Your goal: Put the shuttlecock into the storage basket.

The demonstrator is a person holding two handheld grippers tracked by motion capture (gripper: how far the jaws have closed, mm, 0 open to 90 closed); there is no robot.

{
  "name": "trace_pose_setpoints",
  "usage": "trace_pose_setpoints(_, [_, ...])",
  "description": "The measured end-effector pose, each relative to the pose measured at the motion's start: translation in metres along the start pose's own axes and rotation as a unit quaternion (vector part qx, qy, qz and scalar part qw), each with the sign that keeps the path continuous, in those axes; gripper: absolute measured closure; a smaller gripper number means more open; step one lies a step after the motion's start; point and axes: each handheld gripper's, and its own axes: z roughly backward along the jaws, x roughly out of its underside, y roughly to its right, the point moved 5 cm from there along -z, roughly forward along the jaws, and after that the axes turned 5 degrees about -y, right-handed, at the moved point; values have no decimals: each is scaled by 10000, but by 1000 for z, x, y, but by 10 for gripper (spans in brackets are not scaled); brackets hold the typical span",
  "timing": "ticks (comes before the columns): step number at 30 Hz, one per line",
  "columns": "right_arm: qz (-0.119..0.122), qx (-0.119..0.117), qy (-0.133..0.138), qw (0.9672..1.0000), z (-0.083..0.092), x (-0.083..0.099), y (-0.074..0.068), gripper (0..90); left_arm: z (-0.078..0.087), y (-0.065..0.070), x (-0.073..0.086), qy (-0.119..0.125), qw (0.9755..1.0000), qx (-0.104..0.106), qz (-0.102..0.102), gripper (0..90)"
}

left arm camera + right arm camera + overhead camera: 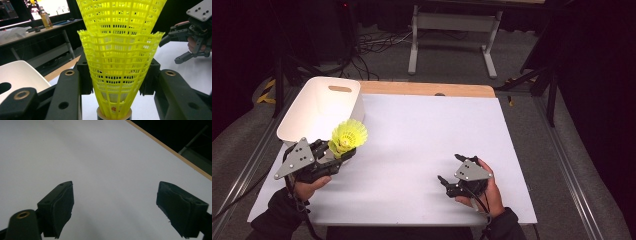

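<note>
While the left claw [343,150] is pinching the yellow mesh shuttlecocks [348,136] just beside the white bin [319,107], the right claw [452,172] is resting spread on the counter [412,145]. From the left claw's camera, two nested lattice cones [117,62] are rising between its jaws. The right claw's rubbery pads [62,205] are standing wide apart.

Shuttlecock [120,62] top beyond frame edge

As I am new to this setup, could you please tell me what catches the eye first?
The bright yellow shuttlecocks, stacked one in another, stand out at the table's left, clamped in the left tongs beside the white bin. The right tongs rest open over the bare white table.
</note>
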Motion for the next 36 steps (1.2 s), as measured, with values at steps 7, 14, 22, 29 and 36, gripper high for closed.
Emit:
trace_pose_setpoints(7, [-3, -22, -17, 10000, -1, 0, -1, 154, 4, -4, -1, 42, 10000, -60, 29, 559])
trace_pose_setpoints(14, [-4, -37, -11, 10000, -1, 0, -1, 154, 10, -12, -1, 77, 9998, -155, 97, 559])
trace_pose_setpoints(22, [-8, -45, -5, 10000, -1, 0, -1, 154, 17, -21, 1, 39, 9995, -284, 163, 559])
trace_pose_setpoints(29, [-11, -53, -12, 10000, -1, 0, -1, 154, 17, -25, 2, 26, 9992, -303, 268, 559])
trace_pose_setpoints(36, [-19, -55, -23, 10000, -2, 1, -1, 154, 17, -30, 1, 14, 9989, -320, 332, 559])
